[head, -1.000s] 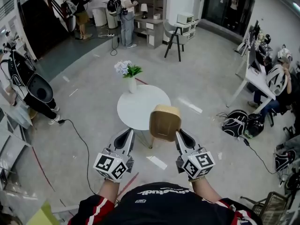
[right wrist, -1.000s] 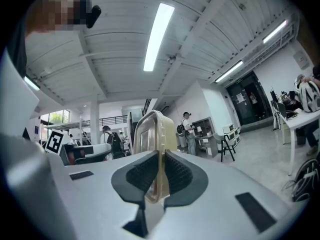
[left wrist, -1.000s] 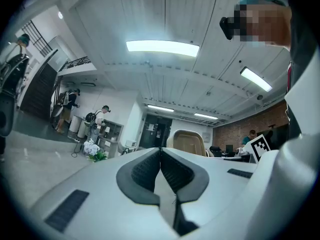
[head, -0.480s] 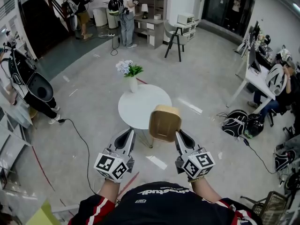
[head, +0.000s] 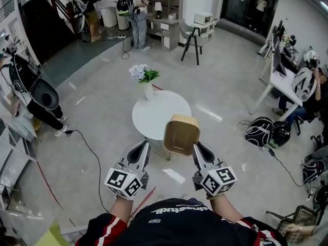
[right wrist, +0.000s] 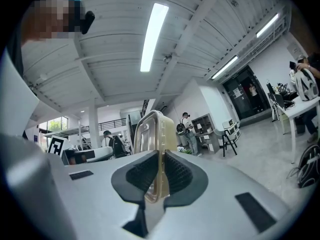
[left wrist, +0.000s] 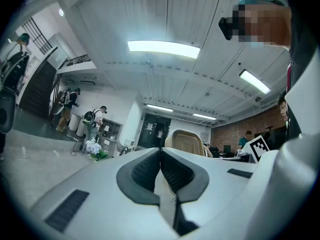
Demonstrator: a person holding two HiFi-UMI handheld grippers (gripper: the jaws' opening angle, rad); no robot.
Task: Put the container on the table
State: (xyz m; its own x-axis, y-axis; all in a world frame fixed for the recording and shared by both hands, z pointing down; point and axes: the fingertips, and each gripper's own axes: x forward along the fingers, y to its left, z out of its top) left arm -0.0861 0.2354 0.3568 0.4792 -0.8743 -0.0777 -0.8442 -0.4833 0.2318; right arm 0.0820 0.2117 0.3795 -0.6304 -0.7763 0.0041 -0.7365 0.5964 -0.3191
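1. The container (head: 181, 135) was tan, translucent plastic, rectangular with rounded corners, and had a stepped rim running round it.
2. It hung in the air, stood on its edge, with its broad face turned toward my head camera. In that view it overlapped the near right edge of the round white table (head: 154, 118). It had not been set down there.
3. On my right gripper (head: 198, 147) the jaws were narrow and pinched on the container's rim at its lower right edge.
4. On my left gripper (head: 143, 147) the jaws were together with nothing between them. It sat level beside the right one and apart from the container.
5. Only the right gripper view showed the container edge-on. The thin rim passed between the ribbed pads, both pads pressed on it, and the body rose upright above the jaws. In the head view that contact was hidden behind the gripper's nose.
6. Only the left gripper view showed those pads meeting along their length. Beyond them, off to the right, stood the container's broad face, clear of the jaws.
7. Only the head view showed where the table lay. It was ahead of both grippers, with a white vase of flowers (head: 147, 83) at its far edge.
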